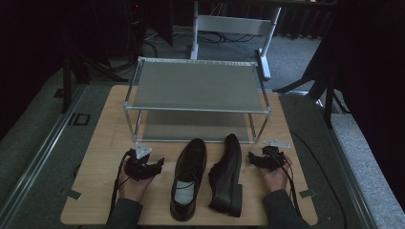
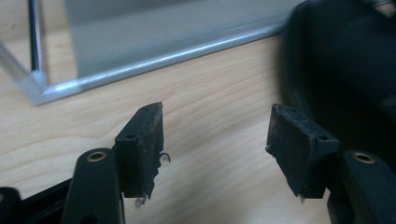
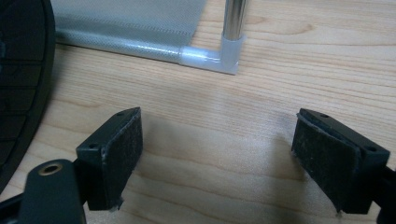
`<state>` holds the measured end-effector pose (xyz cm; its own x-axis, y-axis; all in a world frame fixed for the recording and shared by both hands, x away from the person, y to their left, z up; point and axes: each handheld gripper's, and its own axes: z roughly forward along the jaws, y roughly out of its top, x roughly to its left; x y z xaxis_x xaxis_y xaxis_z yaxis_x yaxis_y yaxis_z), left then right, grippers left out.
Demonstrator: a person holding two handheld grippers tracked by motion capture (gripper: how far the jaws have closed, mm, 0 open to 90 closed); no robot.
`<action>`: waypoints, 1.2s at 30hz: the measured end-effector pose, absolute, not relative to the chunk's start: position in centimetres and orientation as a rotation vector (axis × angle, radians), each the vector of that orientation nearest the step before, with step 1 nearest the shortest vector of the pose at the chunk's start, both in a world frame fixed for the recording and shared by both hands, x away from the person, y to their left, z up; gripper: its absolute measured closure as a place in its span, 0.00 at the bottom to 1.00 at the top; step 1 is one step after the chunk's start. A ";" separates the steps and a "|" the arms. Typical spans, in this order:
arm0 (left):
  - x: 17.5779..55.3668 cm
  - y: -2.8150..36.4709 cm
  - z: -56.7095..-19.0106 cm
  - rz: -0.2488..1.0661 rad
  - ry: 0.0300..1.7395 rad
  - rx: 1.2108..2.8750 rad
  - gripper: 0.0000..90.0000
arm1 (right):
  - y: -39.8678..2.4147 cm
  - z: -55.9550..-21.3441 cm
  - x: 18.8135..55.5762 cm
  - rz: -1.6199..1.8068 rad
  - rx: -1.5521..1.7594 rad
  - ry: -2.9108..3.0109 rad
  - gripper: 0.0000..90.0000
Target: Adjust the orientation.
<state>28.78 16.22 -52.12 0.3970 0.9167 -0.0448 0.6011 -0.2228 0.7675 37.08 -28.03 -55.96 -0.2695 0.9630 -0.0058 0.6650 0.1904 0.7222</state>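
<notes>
Two shoes (image 1: 206,177) on table before empty rack (image 1: 197,98); nothing shelved yet. Left gripper (image 1: 142,164) and right gripper (image 1: 265,159) both open, empty.

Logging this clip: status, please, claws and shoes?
Left claw open, right claw open, both empty. Two black leather shoes between them, one tipped sideways. Grey two-tier rack behind, unobstructed.

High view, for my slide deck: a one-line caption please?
Two black dress shoes before a two-tier shoe rack, open grippers flanking them.
</notes>
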 end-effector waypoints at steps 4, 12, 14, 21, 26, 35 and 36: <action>27.9 15.5 -50.5 0.504 1.207 1.941 0.45 | -28.0 -56.0 37.1 0.853 1.517 2.007 0.18; 26.5 13.7 -48.0 0.427 1.070 1.952 0.48 | -28.0 -56.0 37.1 0.853 1.517 2.007 0.18; 26.0 13.2 -47.6 0.422 1.043 1.955 0.48 | -28.0 -56.0 37.1 0.854 1.518 2.006 0.18; 25.1 11.8 -47.3 0.404 0.976 1.993 0.47 | -28.0 -56.0 37.1 0.854 1.518 2.006 0.18; 24.5 11.4 -47.5 0.394 0.935 2.026 0.46 | -28.0 -56.0 37.1 0.854 1.518 2.006 0.18; 24.0 10.1 -47.8 0.372 0.879 2.105 0.47 | -28.0 -56.0 37.1 0.854 1.518 2.006 0.18; 24.1 9.7 -48.0 0.372 0.871 2.123 0.47 | -28.0 -56.0 37.1 0.854 1.518 2.006 0.18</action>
